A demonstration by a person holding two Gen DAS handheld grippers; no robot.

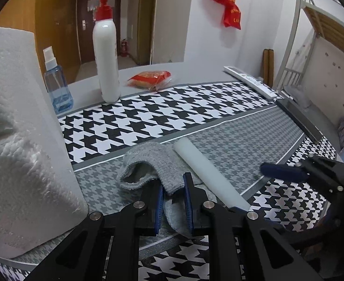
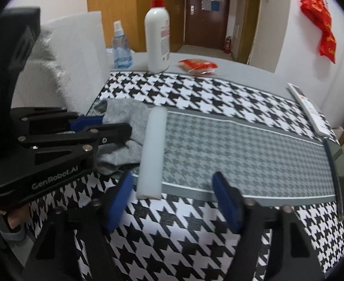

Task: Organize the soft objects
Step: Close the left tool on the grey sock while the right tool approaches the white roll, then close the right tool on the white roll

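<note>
Grey sock (image 1: 153,164): lying crumpled on the grey band of the houndstooth mat (image 1: 242,140), near edge of the table, its cuff gaping open toward the left. Beside it, touching on the right, a pale foam stick (image 1: 209,175) is laid lengthwise, near to far.

Left gripper (image 1: 174,201): pressed together on a fold of the sock; grey knit is seen squeezed between the blue pads. The pinch looks placed on the sock's middle, probably so the cloth can be lifted or held steady while the other tool works.

Right gripper (image 2: 174,199): spread, nothing between the jaws; it is held low over the near right part of the mat, with the near end of the foam stick just ahead of the left pad. Judged to be lining up on the stick or the sock's loose end.

Paper towel roll (image 1: 20,128) stands at the near left. Pump bottle (image 1: 105,58), spray bottle (image 1: 56,86) and a red packet (image 1: 151,77) are kept at the far edge, well apart from the work.
</note>
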